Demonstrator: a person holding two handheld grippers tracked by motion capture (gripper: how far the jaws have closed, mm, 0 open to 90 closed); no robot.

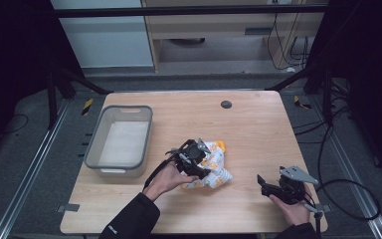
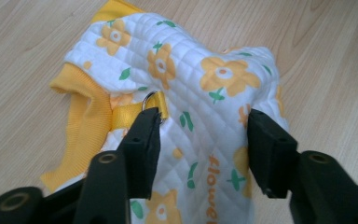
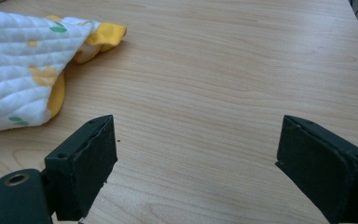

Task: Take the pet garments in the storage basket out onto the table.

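A white quilted garment (image 1: 218, 172) printed with yellow flowers, with yellow trim, lies bunched in the middle of the wooden table (image 1: 258, 124). My left gripper (image 1: 205, 160) is down on it. In the left gripper view the garment (image 2: 205, 70) fills the gap of the left gripper (image 2: 204, 121). The jaws are partly apart, one at a yellow strap with a metal ring (image 2: 150, 100), the other at the fabric's edge. My right gripper (image 1: 261, 184) rests near the front right, open over bare wood (image 3: 196, 140), with the garment (image 3: 14, 70) to its far left.
A grey plastic bin (image 1: 93, 144) stands at the table's left side, with nothing visible in it. A dark round cable port (image 1: 226, 104) sits near the back edge. A black cable (image 1: 348, 199) trails off the right edge from the right gripper.
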